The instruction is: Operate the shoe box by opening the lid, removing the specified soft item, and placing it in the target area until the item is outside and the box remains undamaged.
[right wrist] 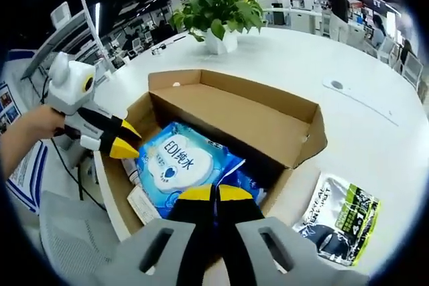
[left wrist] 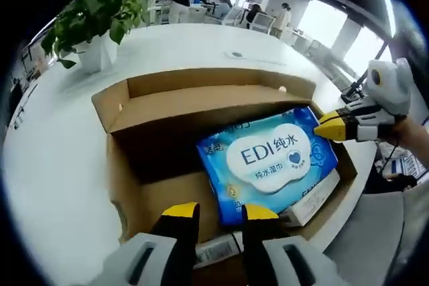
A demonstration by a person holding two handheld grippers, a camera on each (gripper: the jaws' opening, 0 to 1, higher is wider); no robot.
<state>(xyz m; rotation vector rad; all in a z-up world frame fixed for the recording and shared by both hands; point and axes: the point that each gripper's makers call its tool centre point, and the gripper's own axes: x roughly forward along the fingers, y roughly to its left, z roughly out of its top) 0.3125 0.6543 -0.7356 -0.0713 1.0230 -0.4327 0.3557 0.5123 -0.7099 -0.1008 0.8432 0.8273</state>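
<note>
Left gripper view, up close: left gripper comes up from the bottom edge, yellow-tipped jaws a little apart with nothing between them, hanging over the near edge of the box.
Wipes: blue wet wipes pack is lying flat inside the cardboard box, tilted a bit, white cloud label facing up. So it's in the box, not out on the table.
Under the wipes: some flat white packets poke out beneath the pack on the near side, can't really read them.
Lid: box flap is up and folded back on the far side, box is open.
Other tool: right gripper pokes in from the right with a hand behind it, yellow tips pressed together right at the corner of the wipes pack. Can't tell if it's actually pinching the wrapper.
Further back: white table, potted plant in a white pot, then an office with people way off.
Right gripper view, up close: right gripper jaws together, tips over the near edge of the wipes pack; whether they've got hold of it, can't say.
Left side there: left gripper held by a hand, tips at the box's left wall by the pack.
On the table: black and green pouch sitting just outside the box on the right.
Far end: same plant past the box.
</note>
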